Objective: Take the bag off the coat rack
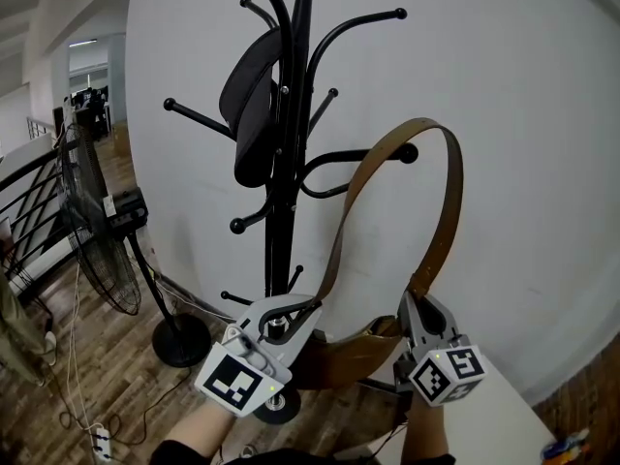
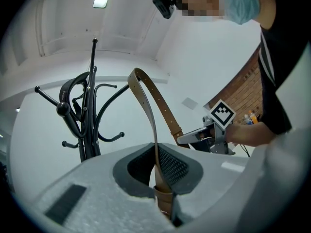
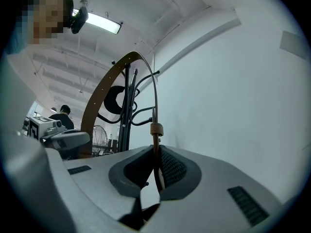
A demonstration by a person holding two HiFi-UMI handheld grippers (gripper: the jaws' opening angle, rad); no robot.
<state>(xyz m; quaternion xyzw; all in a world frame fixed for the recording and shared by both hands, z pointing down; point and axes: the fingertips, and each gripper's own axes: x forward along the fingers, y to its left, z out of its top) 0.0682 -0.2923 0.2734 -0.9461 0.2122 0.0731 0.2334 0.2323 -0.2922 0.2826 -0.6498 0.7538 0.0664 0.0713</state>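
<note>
Nearest the camera, a person's left gripper [image 1: 308, 308], grey plastic with a black-and-white marker cube [image 1: 235, 380], pinches one side of the brown leather strap [image 1: 448, 197] just above the brown leather bag [image 1: 349, 356]. Its own view shows the jaws pressed together on the band where a leather keeper wraps it. The right gripper [image 1: 411, 300], with its own cube turned toward the head camera, clamps the strap's other side close to the bag, its pads closed against the thin leather. The bag hangs low between the two grippers, beside the corner of a white table [image 1: 504, 410].

From both grips the strap rises in a tall loop that passes around a curved arm of the black metal coat rack [image 1: 291, 114]. The top of the loop arches over the arm's ball-tipped end [image 1: 409, 151]; whether leather touches metal there cannot be made out. A dark cap-like item [image 1: 252, 105] hangs higher up, on the left side of the rack.

Farther back, a black pedestal fan [image 1: 97, 231] stands at left on a wood-plank floor [image 1: 58, 395], and a plain white wall [image 1: 542, 114] fills the background behind the rack.
</note>
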